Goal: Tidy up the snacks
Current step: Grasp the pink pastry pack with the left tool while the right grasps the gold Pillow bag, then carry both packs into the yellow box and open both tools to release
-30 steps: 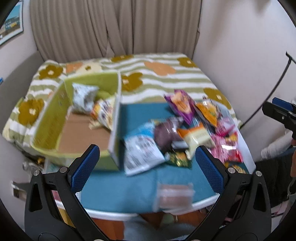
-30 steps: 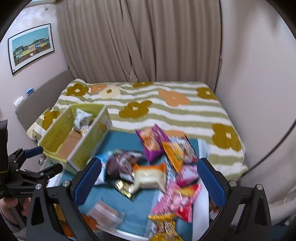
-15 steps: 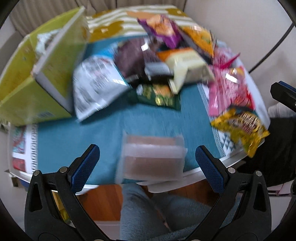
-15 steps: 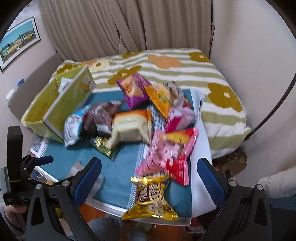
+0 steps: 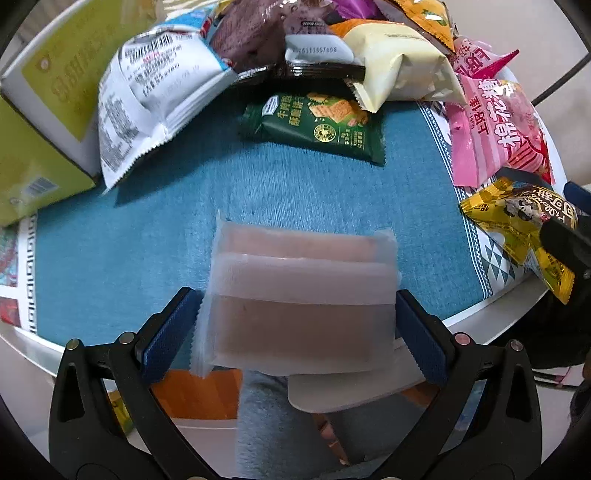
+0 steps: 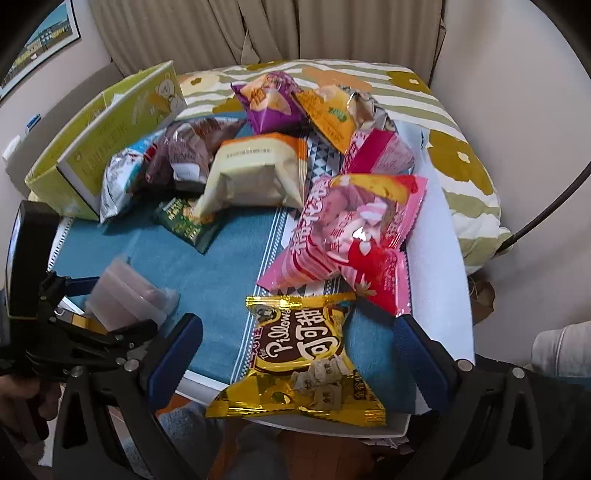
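Bed: a bed with a green-striped, flower-print cover [image 6: 461, 122] lies beyond the desk.
Desk: a white desk under a teal cloth [image 5: 122, 251] carries all the snacks.
Box: a yellow-green open cardboard box [image 6: 99, 129] stands at the far left of the teal cloth.
Pile: a white-and-blue bag [image 5: 147, 92], a brown bag [image 5: 251, 33], a cream pillow bag [image 5: 399, 62] and a dark green biscuit packet [image 5: 317, 125] crowd just right of the box; the white-and-blue bag leans on the box wall.
Pink bags: pink sweet bags [image 6: 354, 229] lie well right of the box.
Gold packet: a gold foil wafer packet [image 6: 299, 350] lies at the near edge, between the right claw's fingers but untouched.
Clear packet: a frosted clear packet of pinkish bars [image 5: 299, 295] overhangs the near edge, well apart from the box.
Left claw [image 5: 295, 328]: released, its blue pads just beside the clear packet's two ends, not squeezing.
Right claw [image 6: 299, 350]: released, spread wide.
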`<state>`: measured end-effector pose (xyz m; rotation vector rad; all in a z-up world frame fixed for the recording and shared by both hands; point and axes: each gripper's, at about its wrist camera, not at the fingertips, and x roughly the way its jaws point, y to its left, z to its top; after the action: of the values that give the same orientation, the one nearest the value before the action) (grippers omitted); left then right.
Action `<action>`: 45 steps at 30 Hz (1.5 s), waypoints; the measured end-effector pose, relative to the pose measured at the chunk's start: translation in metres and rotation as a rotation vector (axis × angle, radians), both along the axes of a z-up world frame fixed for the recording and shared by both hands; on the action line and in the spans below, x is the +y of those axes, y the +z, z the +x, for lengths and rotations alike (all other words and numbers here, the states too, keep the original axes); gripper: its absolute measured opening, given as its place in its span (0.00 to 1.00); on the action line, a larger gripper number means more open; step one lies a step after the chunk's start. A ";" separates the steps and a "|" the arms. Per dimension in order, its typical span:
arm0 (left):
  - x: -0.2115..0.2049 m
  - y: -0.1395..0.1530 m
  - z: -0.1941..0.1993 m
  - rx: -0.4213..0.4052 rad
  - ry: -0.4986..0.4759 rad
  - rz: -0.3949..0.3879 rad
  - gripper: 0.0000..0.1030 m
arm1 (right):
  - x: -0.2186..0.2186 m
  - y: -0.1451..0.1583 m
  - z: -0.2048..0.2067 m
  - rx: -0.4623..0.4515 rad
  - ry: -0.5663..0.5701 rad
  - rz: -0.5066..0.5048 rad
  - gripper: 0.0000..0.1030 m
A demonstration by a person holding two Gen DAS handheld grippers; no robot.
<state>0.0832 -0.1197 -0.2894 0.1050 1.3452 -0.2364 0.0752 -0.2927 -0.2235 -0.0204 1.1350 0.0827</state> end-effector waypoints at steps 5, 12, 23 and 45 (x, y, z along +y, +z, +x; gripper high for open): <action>-0.001 -0.003 -0.001 -0.008 -0.021 0.001 0.98 | -0.001 -0.012 0.001 0.038 -0.008 0.006 0.89; -0.005 -0.001 0.000 -0.038 -0.058 0.006 0.85 | -0.002 -0.023 0.002 0.077 -0.021 0.000 0.84; -0.006 0.010 0.006 -0.049 -0.068 -0.033 0.72 | 0.007 -0.043 0.007 0.152 -0.021 0.031 0.47; 0.049 0.098 -0.001 -0.165 0.026 -0.103 0.69 | 0.048 0.032 0.013 0.005 0.062 0.106 0.44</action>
<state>0.0823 -0.0704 -0.1911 0.0194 1.1680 -0.2688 0.0881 -0.2446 -0.1914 0.0390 1.1334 0.1977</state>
